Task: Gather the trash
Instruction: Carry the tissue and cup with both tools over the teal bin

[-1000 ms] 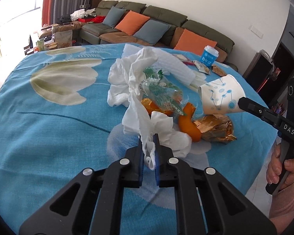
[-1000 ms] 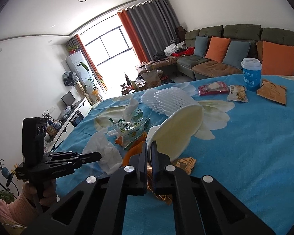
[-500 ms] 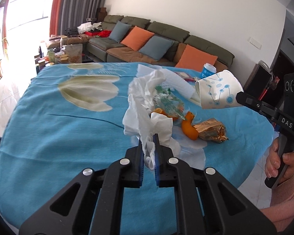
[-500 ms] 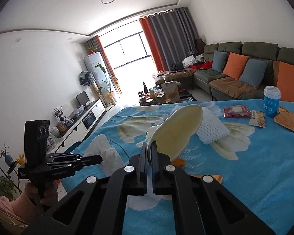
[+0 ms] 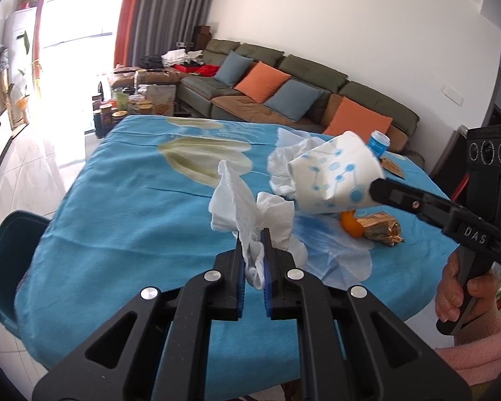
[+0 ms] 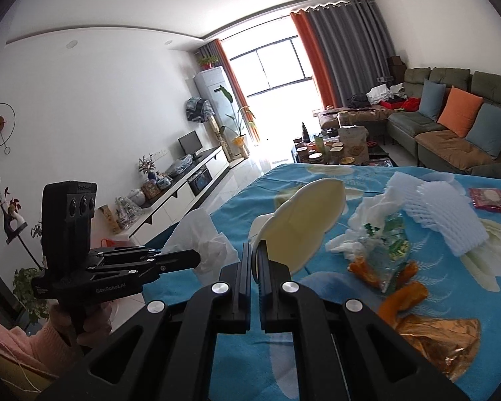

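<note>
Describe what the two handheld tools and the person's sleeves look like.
Both tools are matte black with silver rivets. The left tool has blue pads. The right tool reads "DAS" in white and carries a black box with three round lenses. Both sleeves are pink knit.

Right gripper [image 6: 255, 254] pinching flattened paper cup [image 6: 304, 220] above blue tablecloth [image 6: 334, 300]; left gripper [image 6: 197, 259] holding white tissue [image 6: 200, 234] beside cup.

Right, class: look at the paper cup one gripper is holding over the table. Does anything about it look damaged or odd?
Yes. The paper cup is crushed: in the right wrist view its rim is pinched flat between the right gripper fingers, and it hangs on its side rather than upright above the blue tablecloth.
</note>
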Demonstrator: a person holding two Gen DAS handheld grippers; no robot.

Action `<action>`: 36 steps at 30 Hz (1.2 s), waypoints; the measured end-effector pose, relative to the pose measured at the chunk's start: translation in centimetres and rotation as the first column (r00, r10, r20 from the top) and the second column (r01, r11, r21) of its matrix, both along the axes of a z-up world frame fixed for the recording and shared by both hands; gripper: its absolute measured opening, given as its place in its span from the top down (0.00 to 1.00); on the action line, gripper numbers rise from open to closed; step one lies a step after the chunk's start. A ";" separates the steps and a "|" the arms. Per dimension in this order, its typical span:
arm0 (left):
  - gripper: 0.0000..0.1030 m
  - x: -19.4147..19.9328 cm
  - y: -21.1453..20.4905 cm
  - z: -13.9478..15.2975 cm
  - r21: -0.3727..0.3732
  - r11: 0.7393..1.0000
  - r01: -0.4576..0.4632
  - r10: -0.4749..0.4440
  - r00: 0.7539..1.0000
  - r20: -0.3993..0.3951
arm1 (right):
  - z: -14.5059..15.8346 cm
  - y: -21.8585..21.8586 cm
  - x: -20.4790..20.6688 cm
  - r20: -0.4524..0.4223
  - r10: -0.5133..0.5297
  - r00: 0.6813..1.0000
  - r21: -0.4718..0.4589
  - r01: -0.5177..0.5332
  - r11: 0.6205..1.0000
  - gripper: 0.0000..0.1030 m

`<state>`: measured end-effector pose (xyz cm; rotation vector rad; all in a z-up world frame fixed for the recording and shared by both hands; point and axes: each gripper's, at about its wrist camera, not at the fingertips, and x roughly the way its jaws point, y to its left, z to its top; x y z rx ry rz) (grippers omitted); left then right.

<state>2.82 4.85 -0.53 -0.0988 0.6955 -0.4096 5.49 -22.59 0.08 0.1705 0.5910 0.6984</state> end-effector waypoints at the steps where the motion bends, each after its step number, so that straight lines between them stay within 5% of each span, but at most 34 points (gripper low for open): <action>1: 0.92 -0.1 0.4 0.0 0.000 1.000 -0.010 0.010 1.000 0.002 | -0.1 0.6 0.3 -0.005 0.015 1.000 0.001 -0.015 1.000 0.97; 16: 0.92 -1.7 9.1 1.1 0.000 0.975 -0.222 0.222 0.975 0.024 | 0.6 10.3 3.1 -0.015 0.230 0.973 -0.009 -0.230 0.973 0.97; 36: 0.92 -2.2 21.6 1.1 0.021 0.867 -0.498 0.498 0.867 0.005 | -0.1 21.2 6.5 -0.079 0.413 0.907 0.003 -0.414 0.910 0.97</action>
